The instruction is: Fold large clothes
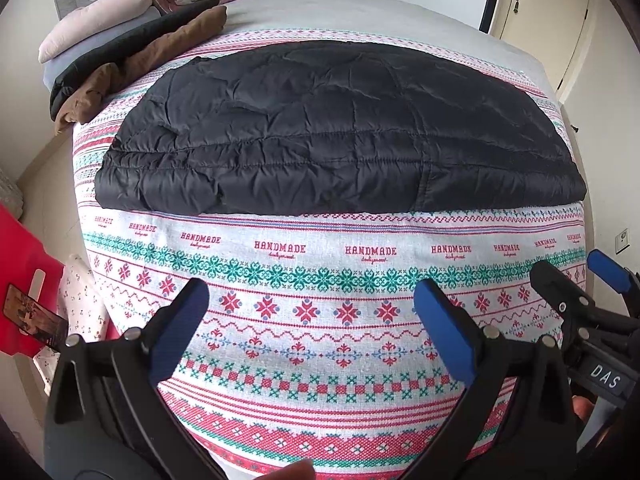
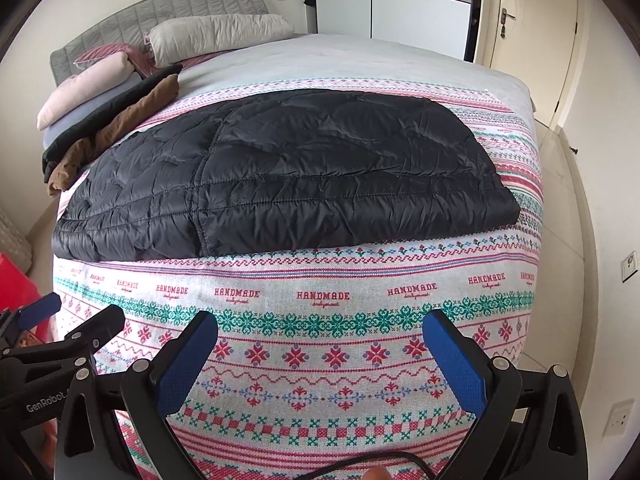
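One black quilted jacket (image 1: 320, 132) lies folded into a flat rectangle in the middle of the patterned cloth (image 1: 304, 312) on the bed — nothing touching it. Left of it, two more garments, one black (image 1: 120, 46), one brown (image 1: 160, 56), bunched at the bed's edge. Three pillows (image 2: 216, 36) sit by the headboard. Both grippers, left (image 1: 312, 320) and right (image 2: 320, 356), hover near the cloth's front edge (jaws wide apart, empty).
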The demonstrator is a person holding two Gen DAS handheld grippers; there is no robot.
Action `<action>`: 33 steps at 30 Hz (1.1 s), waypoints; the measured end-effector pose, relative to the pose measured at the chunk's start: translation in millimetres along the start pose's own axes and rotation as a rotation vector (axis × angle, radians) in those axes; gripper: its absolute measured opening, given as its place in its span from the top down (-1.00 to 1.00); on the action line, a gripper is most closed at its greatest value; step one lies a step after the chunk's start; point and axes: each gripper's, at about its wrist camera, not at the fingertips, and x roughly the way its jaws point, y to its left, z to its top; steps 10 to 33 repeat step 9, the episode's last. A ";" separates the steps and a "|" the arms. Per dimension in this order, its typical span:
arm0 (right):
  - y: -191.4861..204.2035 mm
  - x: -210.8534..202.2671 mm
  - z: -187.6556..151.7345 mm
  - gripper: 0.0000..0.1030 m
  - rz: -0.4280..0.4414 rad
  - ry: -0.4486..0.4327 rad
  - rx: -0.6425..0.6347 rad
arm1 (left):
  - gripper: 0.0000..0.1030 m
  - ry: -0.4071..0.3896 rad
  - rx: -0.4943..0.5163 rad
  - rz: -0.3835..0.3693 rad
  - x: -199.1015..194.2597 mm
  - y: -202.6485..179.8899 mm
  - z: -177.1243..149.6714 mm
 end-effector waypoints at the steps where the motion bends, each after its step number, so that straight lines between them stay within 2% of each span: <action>1: 0.7 0.5 0.3 -1.00 -0.004 0.000 -0.001 | -0.98 -0.001 -0.002 0.000 1.4 0.7 0.5; 9: 5.5 14.6 3.6 -1.00 -0.028 0.017 0.001 | -0.98 -0.016 -0.013 0.009 18.6 3.9 4.7; 33: 5.5 14.6 3.6 -1.00 -0.028 0.017 0.001 | -0.98 -0.016 -0.013 0.009 18.6 3.9 4.7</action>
